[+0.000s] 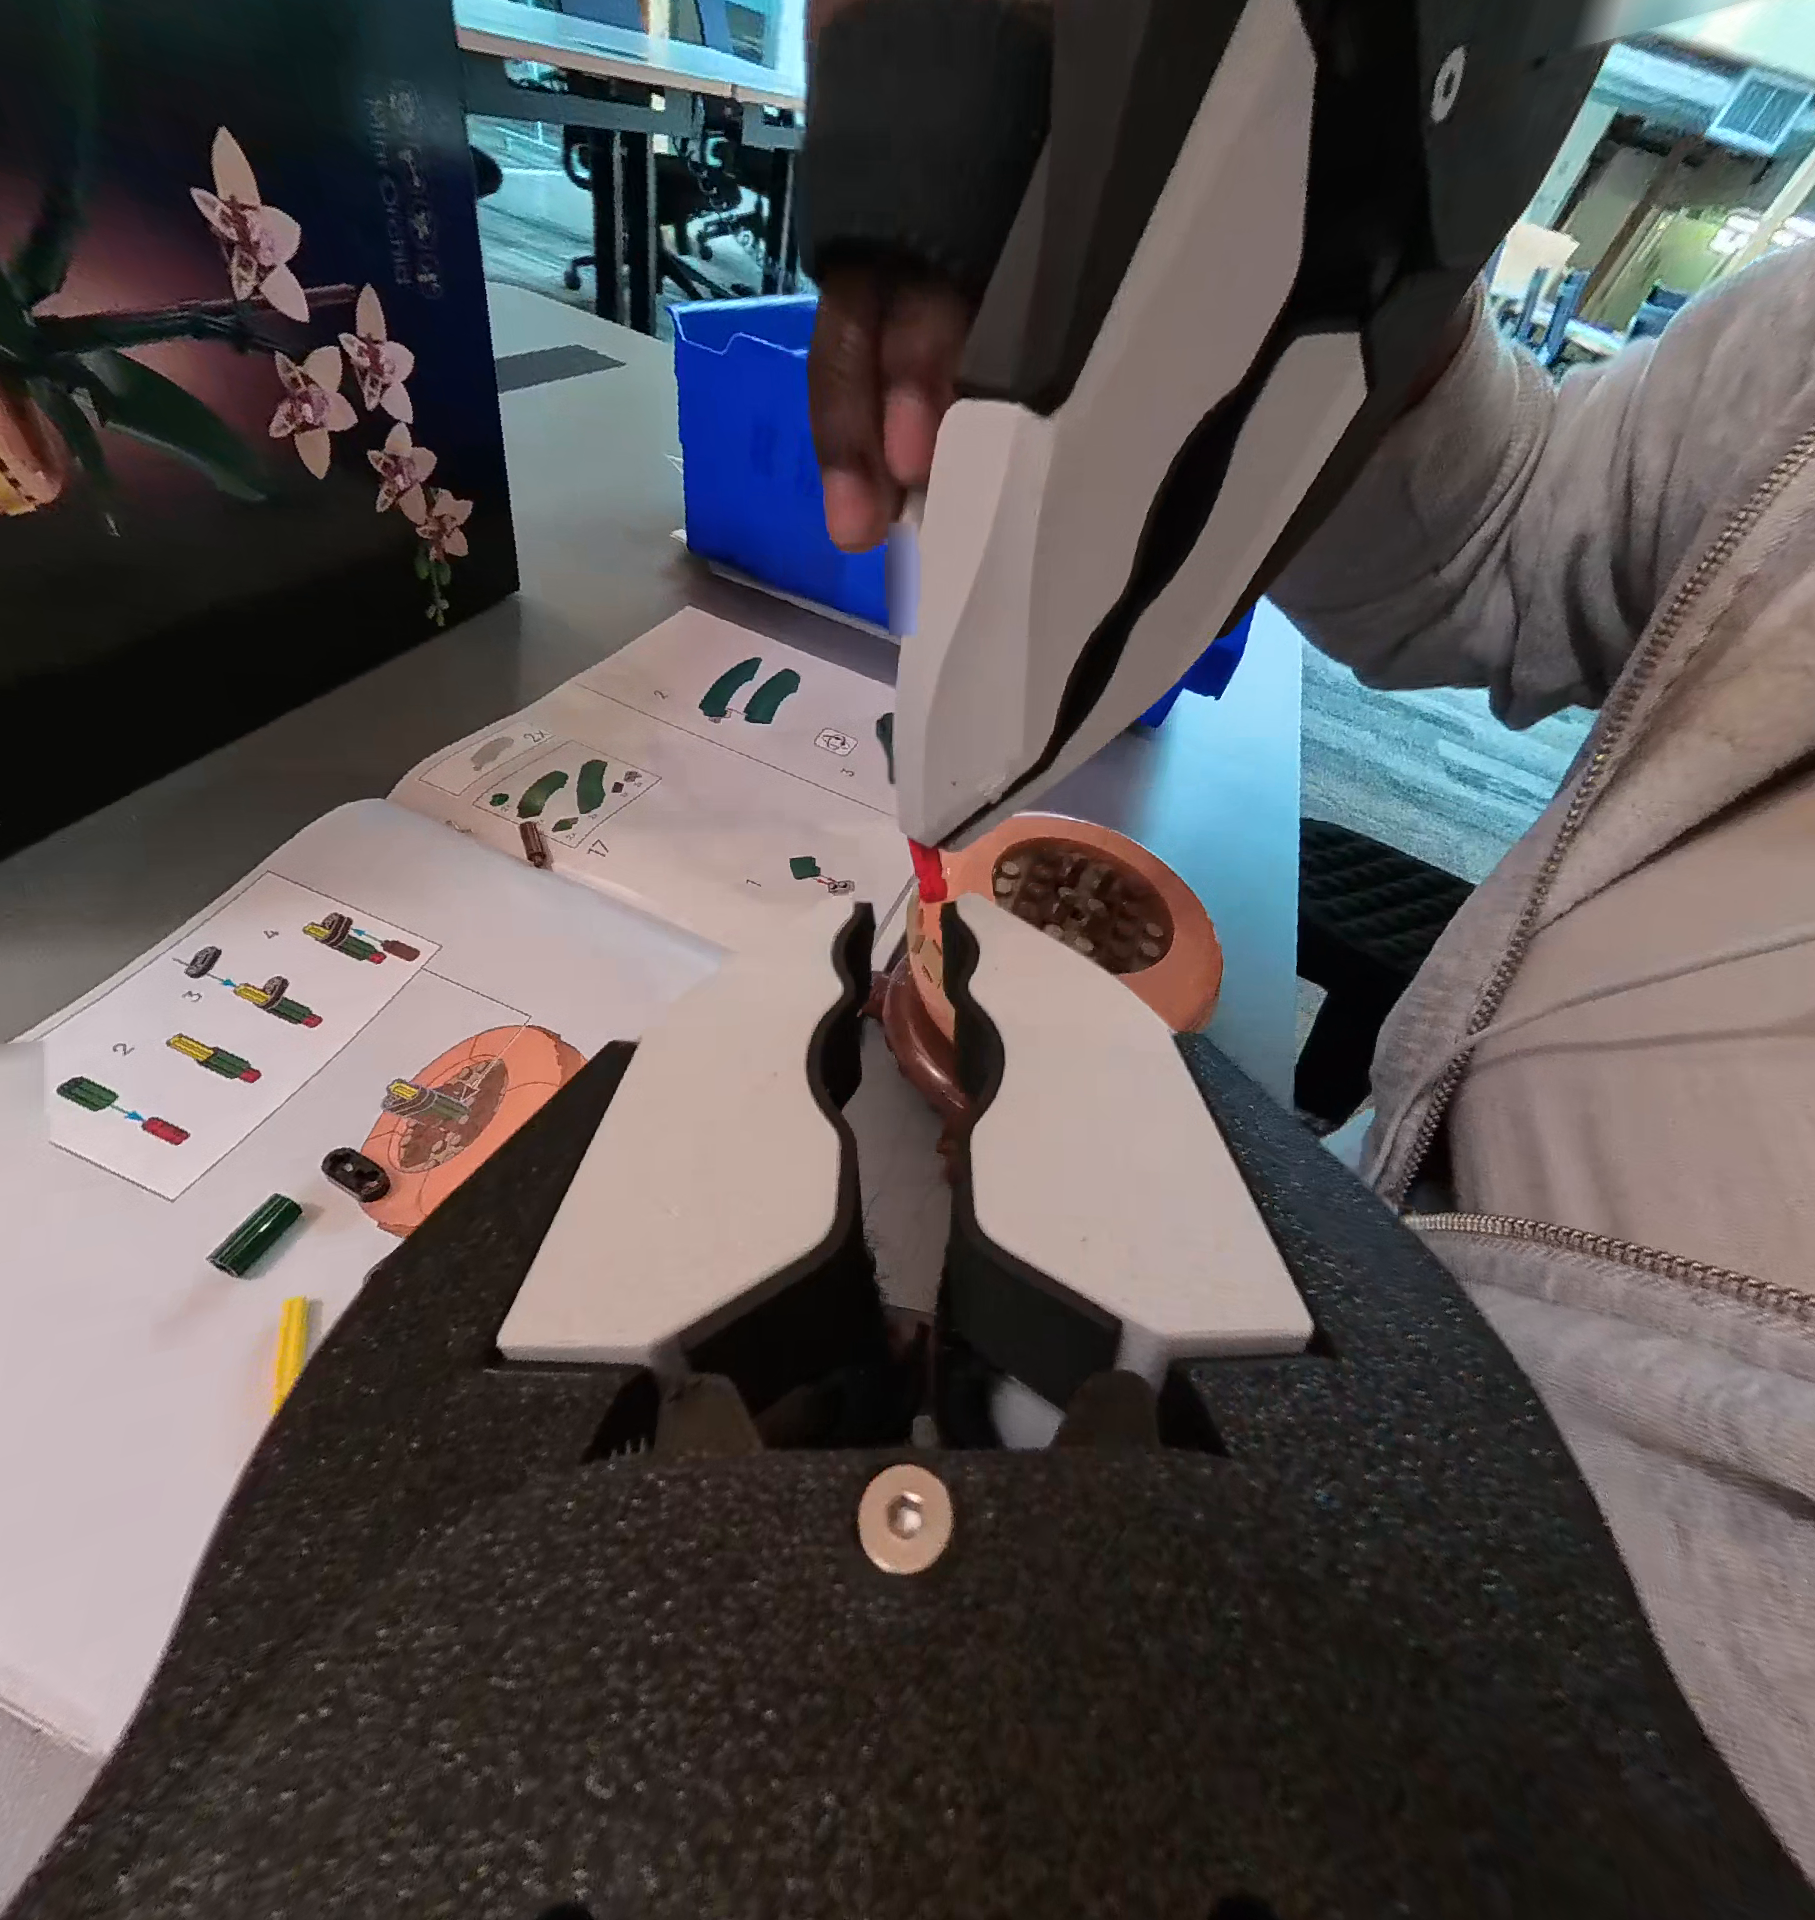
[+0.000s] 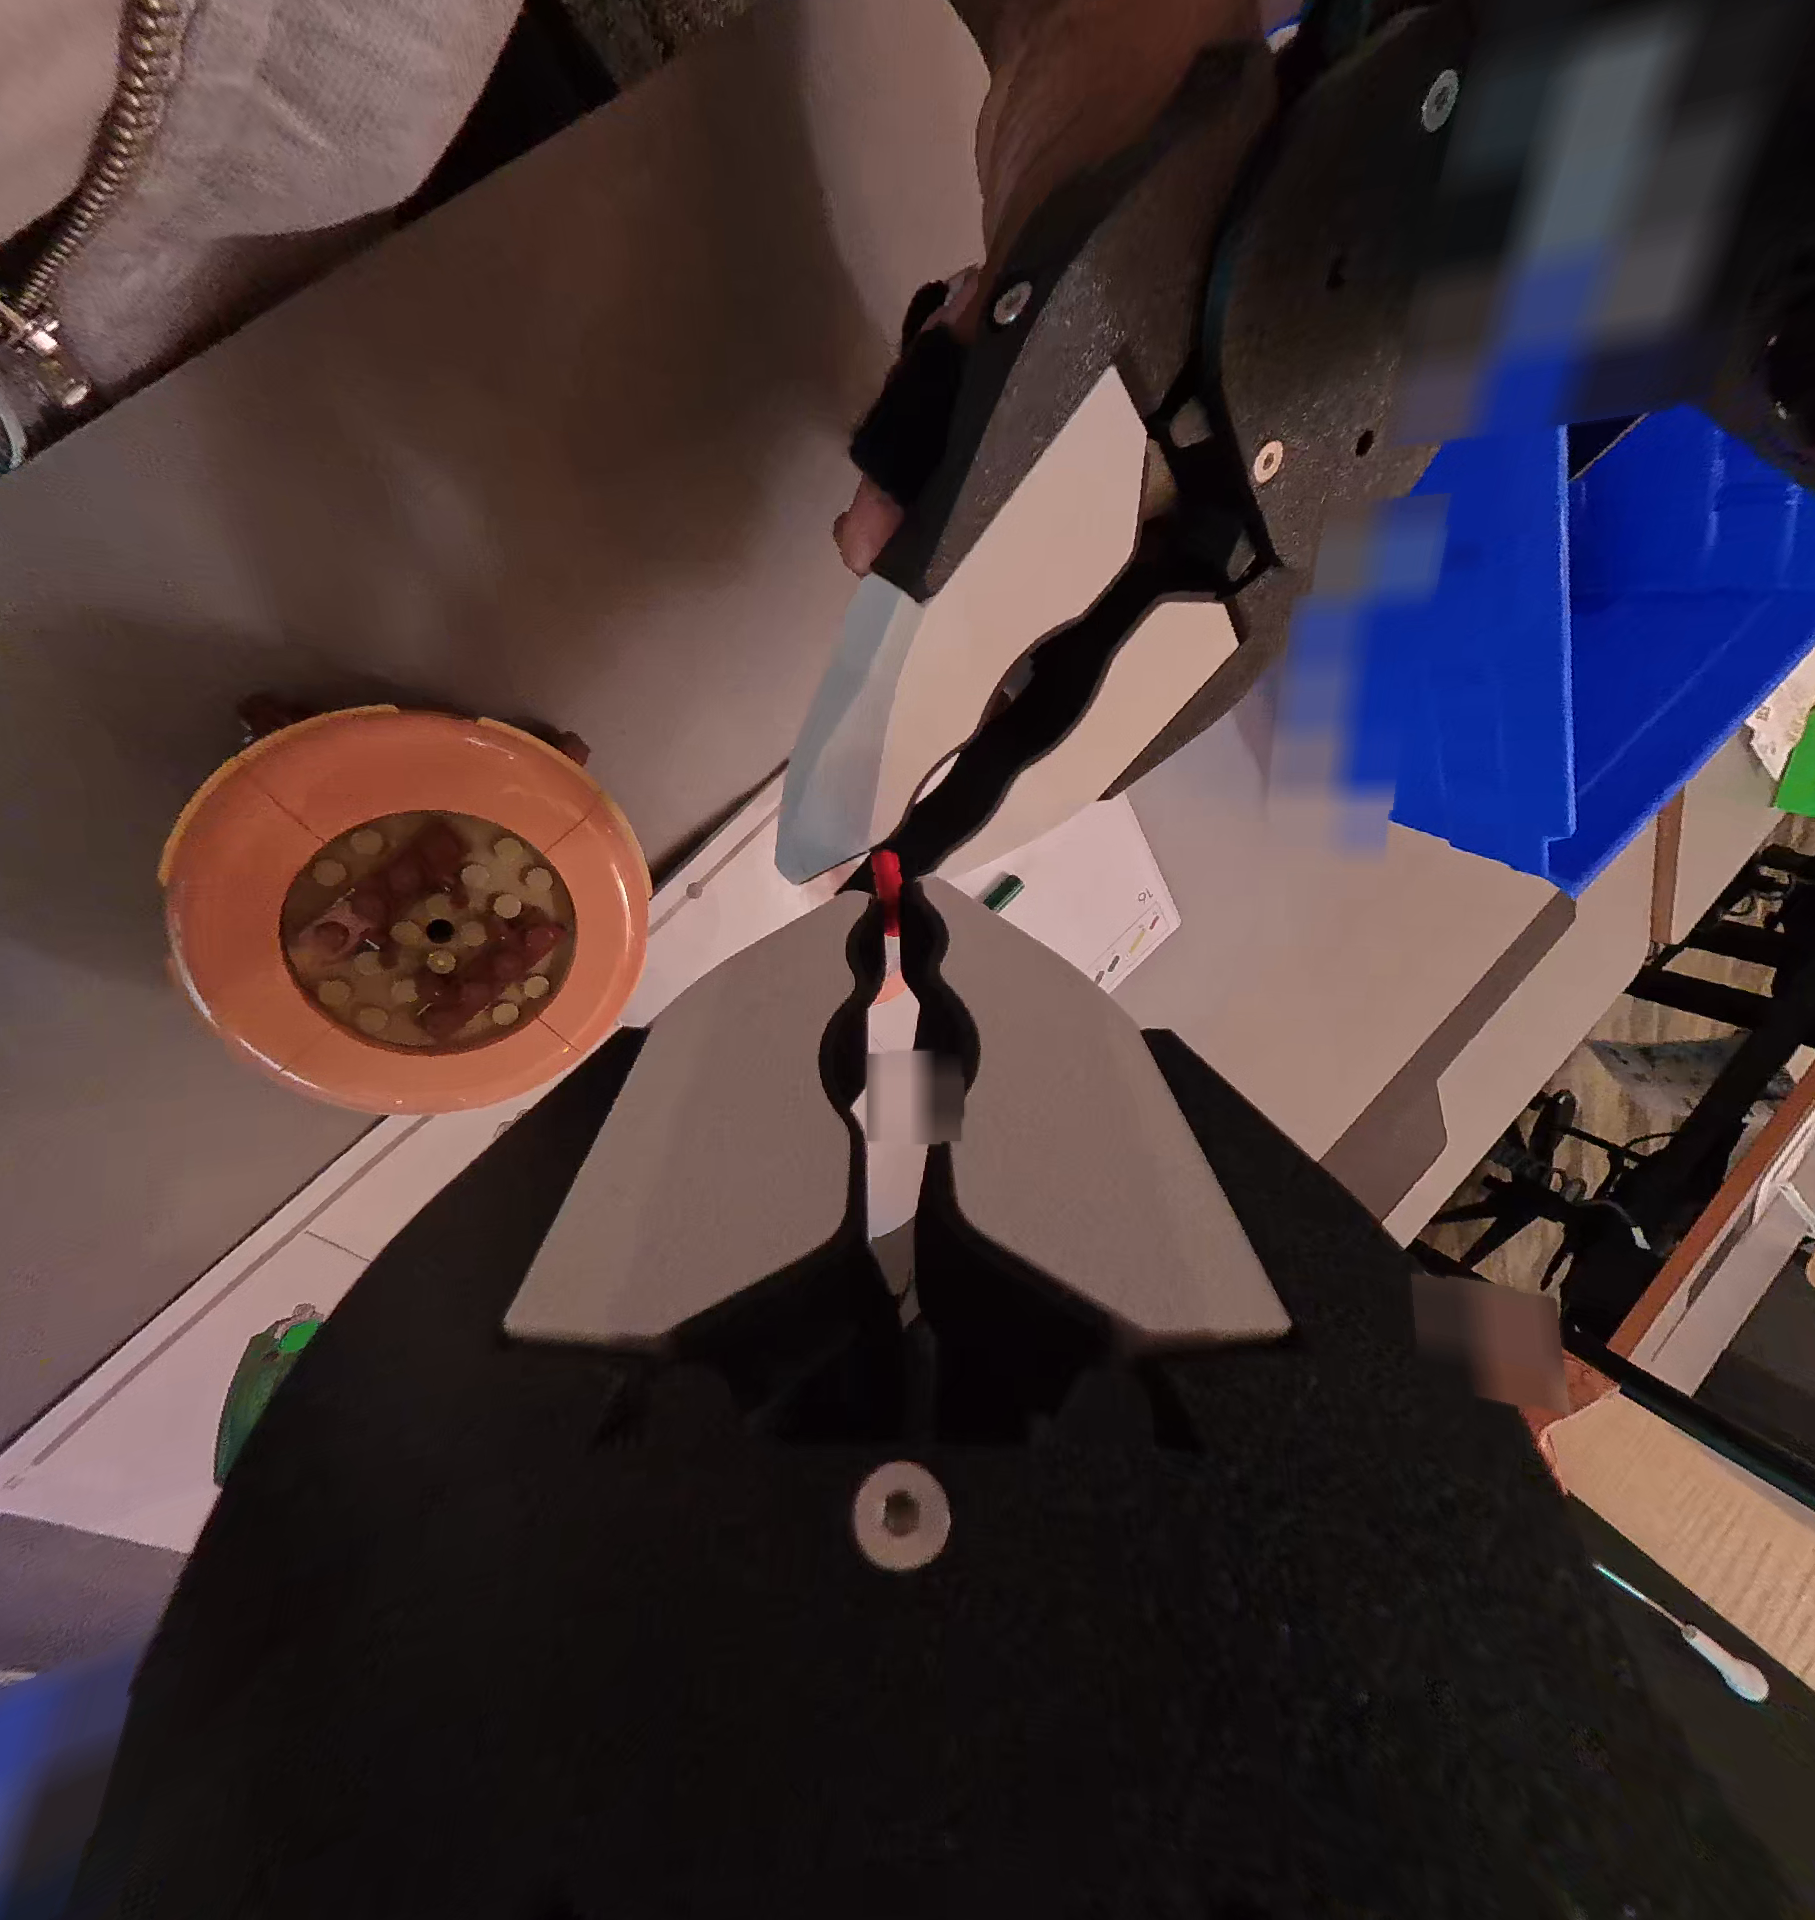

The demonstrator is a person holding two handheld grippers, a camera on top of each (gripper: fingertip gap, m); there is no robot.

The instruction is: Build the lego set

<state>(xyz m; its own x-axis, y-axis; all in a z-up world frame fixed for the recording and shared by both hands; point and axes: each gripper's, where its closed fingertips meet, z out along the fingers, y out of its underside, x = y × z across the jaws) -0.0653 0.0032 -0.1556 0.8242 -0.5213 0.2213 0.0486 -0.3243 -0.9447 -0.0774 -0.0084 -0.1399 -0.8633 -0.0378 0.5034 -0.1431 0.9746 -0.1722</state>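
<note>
Red connector pin (image 2: 887,891) held between both tips above the booklet (image 1: 529,904): right gripper (image 2: 887,920) narrow on its lower end, left gripper (image 2: 882,857) pinching the top; long axis runs tip to tip; handover apparently in hand, one jaw must release; pot (image 2: 404,909) beyond

Your left claw (image 1: 908,920) covers most of the pot's (image 1: 1183,935) side, so you can't tell whether it grips it. The red peg (image 2: 887,883) is tiny, perhaps pinched at both ends. The box (image 1: 207,416) and booklet (image 1: 529,914) run off the edges.
</note>
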